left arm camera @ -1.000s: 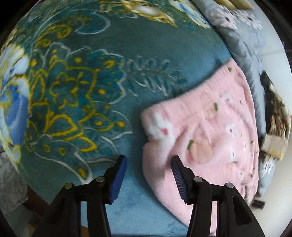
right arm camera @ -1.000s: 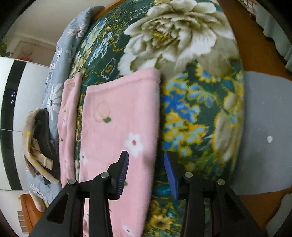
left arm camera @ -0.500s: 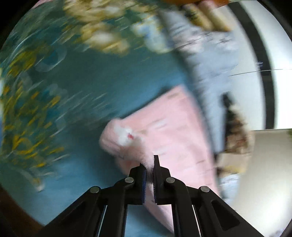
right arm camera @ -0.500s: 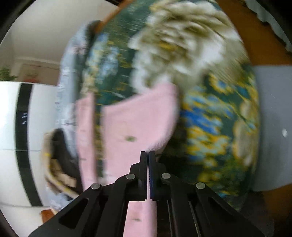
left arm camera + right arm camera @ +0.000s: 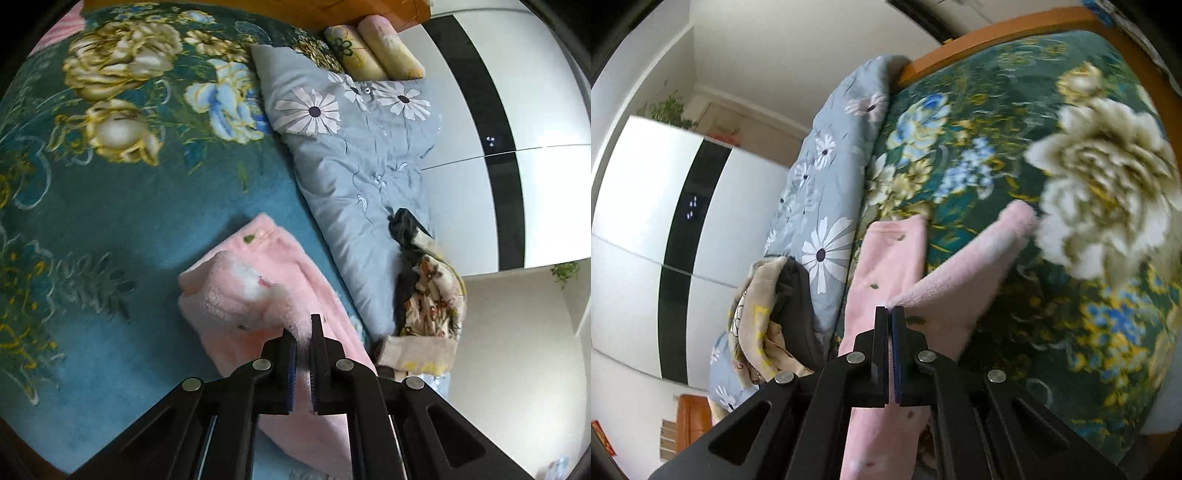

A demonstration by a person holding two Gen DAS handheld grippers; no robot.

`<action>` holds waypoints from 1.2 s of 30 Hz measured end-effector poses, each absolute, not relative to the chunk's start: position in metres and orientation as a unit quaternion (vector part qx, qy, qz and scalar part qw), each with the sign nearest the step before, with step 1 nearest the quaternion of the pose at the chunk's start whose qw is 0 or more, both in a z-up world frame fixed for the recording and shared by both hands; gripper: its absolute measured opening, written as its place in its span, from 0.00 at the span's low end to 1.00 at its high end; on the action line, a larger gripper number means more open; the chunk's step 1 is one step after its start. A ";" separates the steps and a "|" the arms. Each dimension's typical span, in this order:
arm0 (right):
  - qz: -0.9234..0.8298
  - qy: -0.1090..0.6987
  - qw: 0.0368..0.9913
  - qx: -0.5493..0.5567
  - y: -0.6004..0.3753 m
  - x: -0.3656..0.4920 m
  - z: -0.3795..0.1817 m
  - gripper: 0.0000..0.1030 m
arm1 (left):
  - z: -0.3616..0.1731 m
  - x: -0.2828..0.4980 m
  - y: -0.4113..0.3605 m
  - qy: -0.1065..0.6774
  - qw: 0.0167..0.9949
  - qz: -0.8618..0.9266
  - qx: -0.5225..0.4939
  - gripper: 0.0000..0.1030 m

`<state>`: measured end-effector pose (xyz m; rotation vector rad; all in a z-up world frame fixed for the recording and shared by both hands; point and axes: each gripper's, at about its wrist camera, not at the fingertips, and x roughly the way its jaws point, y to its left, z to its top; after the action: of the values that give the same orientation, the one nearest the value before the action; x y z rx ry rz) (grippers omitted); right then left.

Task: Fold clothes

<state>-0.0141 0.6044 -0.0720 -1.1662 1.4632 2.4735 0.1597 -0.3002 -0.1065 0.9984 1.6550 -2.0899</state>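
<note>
A fluffy pink garment (image 5: 236, 295) printed with small flowers and fruit lies on the teal floral bedspread (image 5: 110, 192). My left gripper (image 5: 302, 325) is shut on a pinch of its edge, and that end hangs lifted off the bed. In the right wrist view the pink garment (image 5: 945, 295) rises in a fold to my right gripper (image 5: 889, 314), which is shut on its edge. One strip of the garment (image 5: 886, 254) still lies flat on the bedspread (image 5: 1015, 184) beyond the lifted part.
A grey daisy-print quilt (image 5: 354, 162) runs along the far side of the bed, with a dark and patterned heap of clothes (image 5: 424, 288) on it. Two rolled pillows (image 5: 373, 55) lie by the wooden headboard. White and black wardrobe doors (image 5: 665, 229) stand beyond.
Both grippers went from open over the flat garment to shut on its edges. Both have risen and tipped up, lifting the pink fabric off the bedspread.
</note>
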 end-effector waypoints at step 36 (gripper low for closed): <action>0.828 0.353 -0.022 -0.435 0.579 -0.196 -0.149 0.34 | -0.189 -0.028 -0.288 0.529 0.221 -0.684 0.451 0.46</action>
<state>-0.1955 0.5786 -0.1491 -1.3861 1.1257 2.6386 -0.0276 -0.2876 -0.1890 1.2471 1.4629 -1.8916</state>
